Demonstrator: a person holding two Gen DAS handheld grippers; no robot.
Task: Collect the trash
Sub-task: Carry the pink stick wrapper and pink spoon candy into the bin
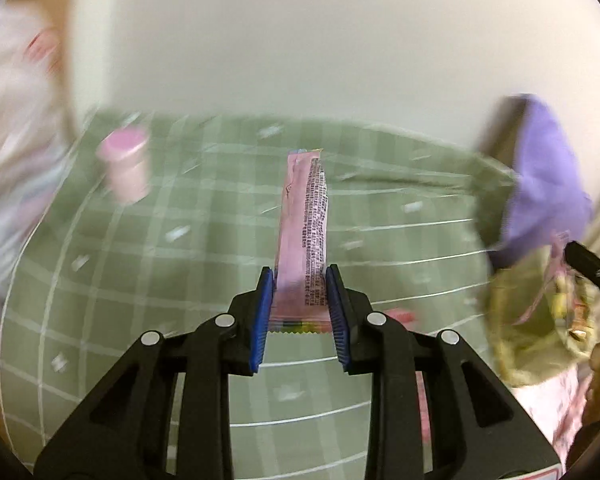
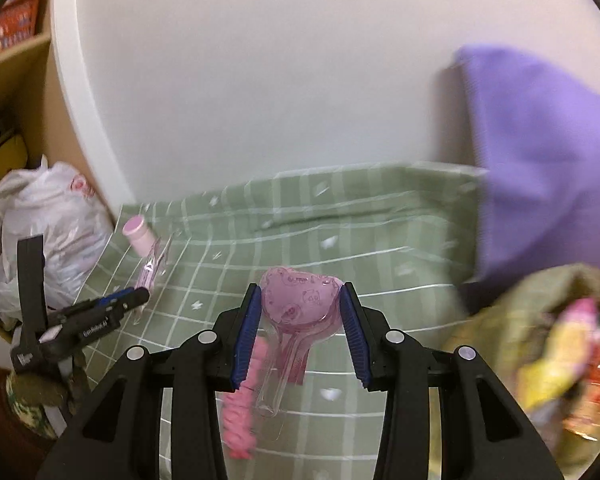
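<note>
Left wrist view — left gripper (image 1: 300,300): the blue pads are closed narrow on the lower end of a long pink wrapper (image 1: 304,224), which stands up and away from the jaws; gripping near the crimped end leaves the length free to hang, a sensible hold for dropping it into a bag.
Left wrist view — surface: green checked cloth (image 1: 180,248) over the table; a small pink bottle (image 1: 126,168) stands at the far left, untouched, blurred.
Left wrist view — collection point: an olive bag (image 1: 520,340) at the right edge, already holding bright wrappers; a purple cloth (image 1: 548,176) lies just behind it; judged to be where the trash goes.
Right wrist view — right gripper (image 2: 300,308): jaws at middling width, pads pressing the two sides of a pink heart-shaped plastic pack (image 2: 296,300); its clear stem points back toward the camera, so the broad head is what is clamped.
Right wrist view — loose item: a pink ruffled strip (image 2: 244,400) sits under the pack; whether it is attached or lies on the cloth cannot be told.
Right wrist view — surroundings: olive bag at lower right, open mouth toward the gripper; a white plastic bag (image 2: 48,232) at left beside the table.
Stage — judged: both pieces lifted; delivery to the bag remains.
</note>
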